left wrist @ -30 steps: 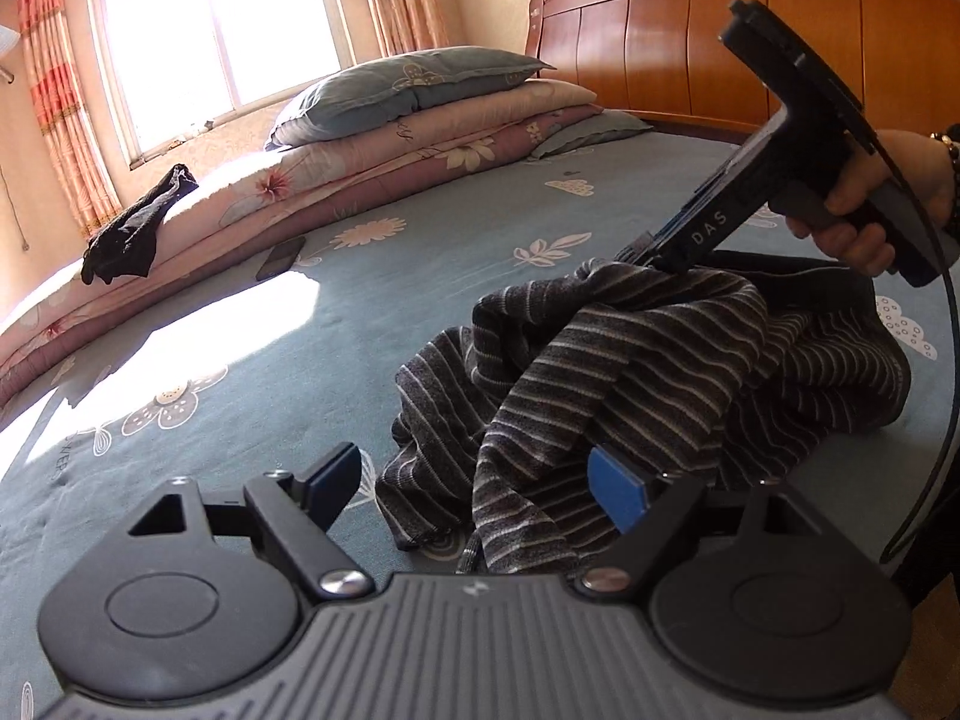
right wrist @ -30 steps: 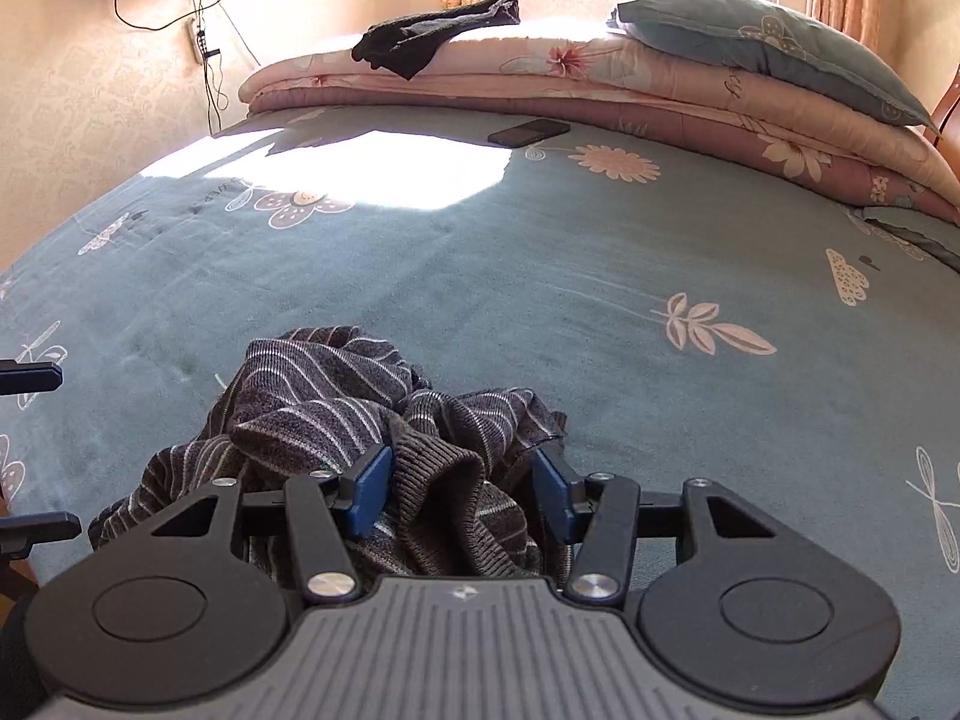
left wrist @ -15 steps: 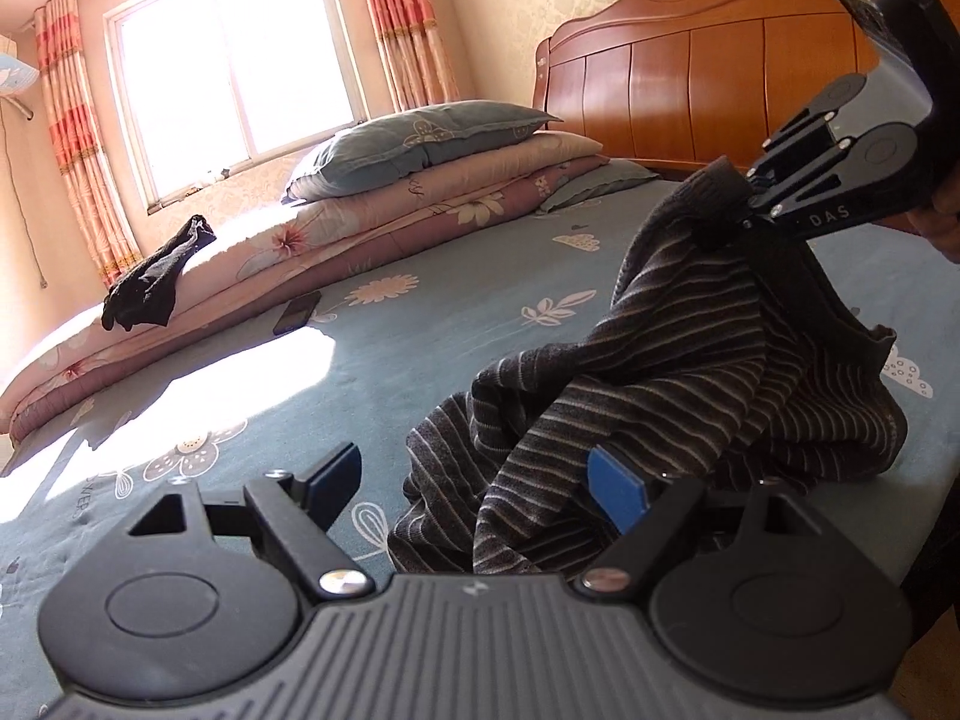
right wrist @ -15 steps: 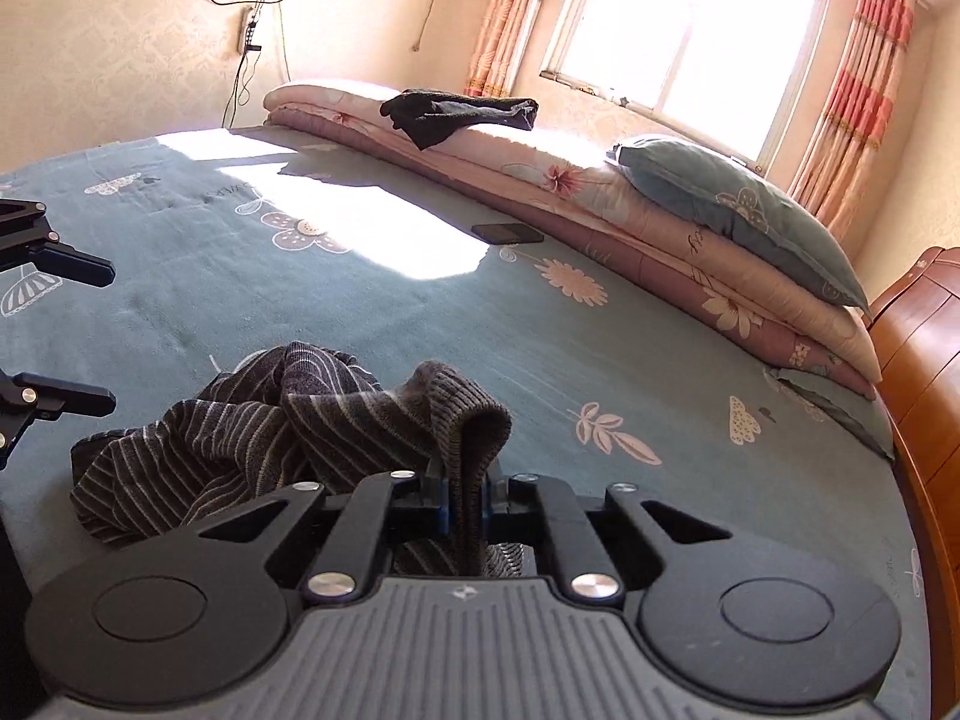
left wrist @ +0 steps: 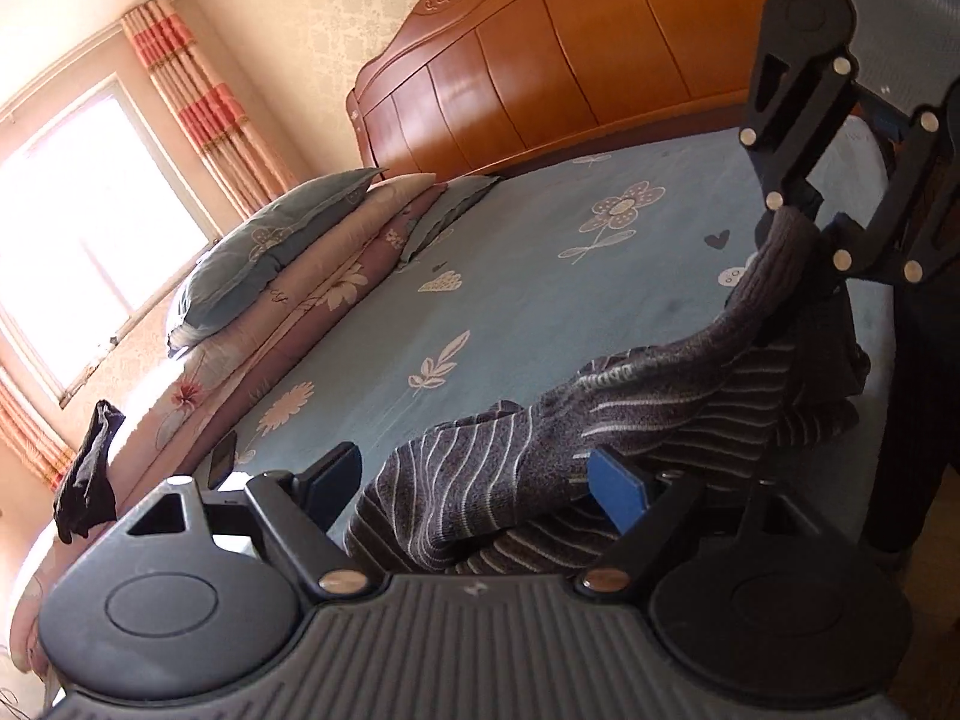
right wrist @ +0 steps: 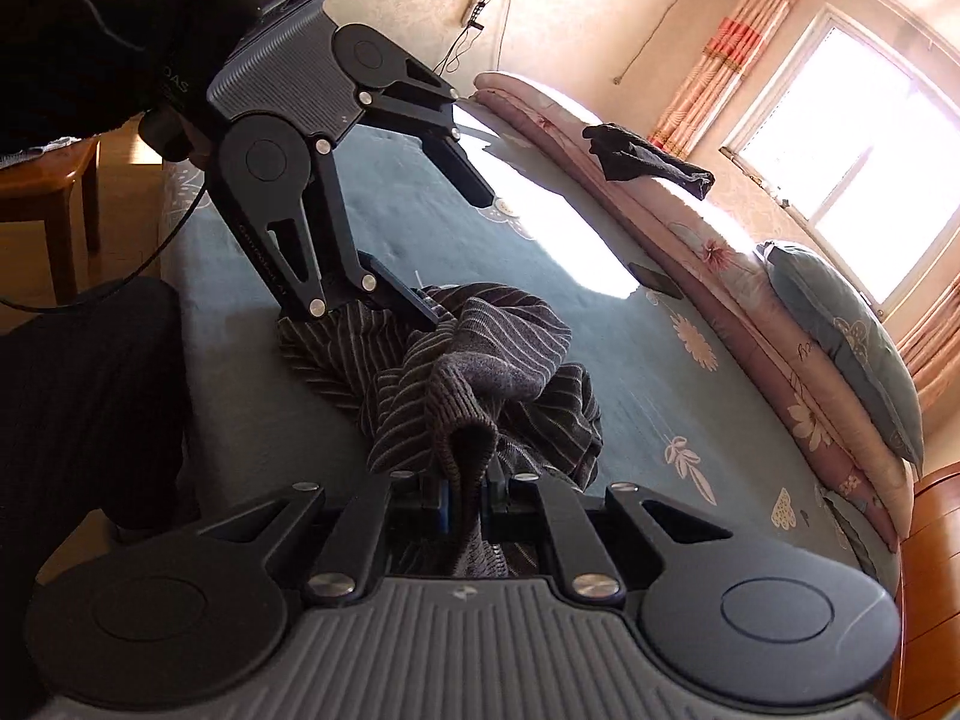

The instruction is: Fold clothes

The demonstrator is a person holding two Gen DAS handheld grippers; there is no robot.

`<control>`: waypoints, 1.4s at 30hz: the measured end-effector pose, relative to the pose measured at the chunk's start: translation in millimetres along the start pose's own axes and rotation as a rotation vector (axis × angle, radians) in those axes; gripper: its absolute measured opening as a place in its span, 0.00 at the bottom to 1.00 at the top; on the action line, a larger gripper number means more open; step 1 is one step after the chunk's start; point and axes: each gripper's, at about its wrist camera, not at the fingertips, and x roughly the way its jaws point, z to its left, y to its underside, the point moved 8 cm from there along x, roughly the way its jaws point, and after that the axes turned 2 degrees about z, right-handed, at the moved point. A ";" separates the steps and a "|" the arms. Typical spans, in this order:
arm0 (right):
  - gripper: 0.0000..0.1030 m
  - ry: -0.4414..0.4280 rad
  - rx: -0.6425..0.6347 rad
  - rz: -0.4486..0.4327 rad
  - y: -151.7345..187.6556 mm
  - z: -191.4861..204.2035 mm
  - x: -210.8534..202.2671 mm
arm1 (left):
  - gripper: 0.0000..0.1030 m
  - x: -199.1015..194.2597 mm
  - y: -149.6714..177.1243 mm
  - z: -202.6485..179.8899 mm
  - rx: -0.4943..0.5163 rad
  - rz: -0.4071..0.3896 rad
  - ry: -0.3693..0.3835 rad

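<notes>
Both views are fisheye, each riding low behind its own gripper's linkage, which fills the frame's bottom. The left wrist view is tilted and looks across the blue flowered bedspread (left wrist: 516, 276) toward the carved wooden headboard (left wrist: 540, 78) at upper centre. The right wrist view looks toward the sunlit window (right wrist: 852, 138) at upper right. Both sit close to the dark striped knit garment (left wrist: 480, 474), which they share with the bedspread, and each shows the other gripper.

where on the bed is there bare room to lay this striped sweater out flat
The bed cover is bare between the striped sweater and the folded quilts along the window side, bar a phone by the quilts. It is also bare toward the headboard. It is crowded at the near edge, where the sweater is bunched and both grippers meet.
</notes>
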 end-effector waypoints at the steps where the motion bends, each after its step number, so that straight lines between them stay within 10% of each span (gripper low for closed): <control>1: 0.10 -0.012 -0.002 0.004 1.5 2.4 1.4 | 0.81 4.4 -5.5 -3.6 0.058 -0.002 0.018; 14: 0.11 -0.100 -0.032 -0.006 12.6 7.7 8.3 | 0.79 18.7 -29.0 -69.7 0.829 0.024 0.281; 22: 0.10 -0.134 -0.053 -0.028 9.9 9.8 4.1 | 0.28 28.0 -22.6 -122.9 1.104 0.087 0.451; 32: 0.12 -0.104 -0.031 -0.041 9.9 7.6 2.9 | 0.03 34.4 -15.8 -116.5 1.002 0.118 0.306; 42: 0.37 -0.028 0.267 -0.071 40.3 -49.2 -20.7 | 0.04 62.5 -28.0 -11.6 0.527 0.118 -0.062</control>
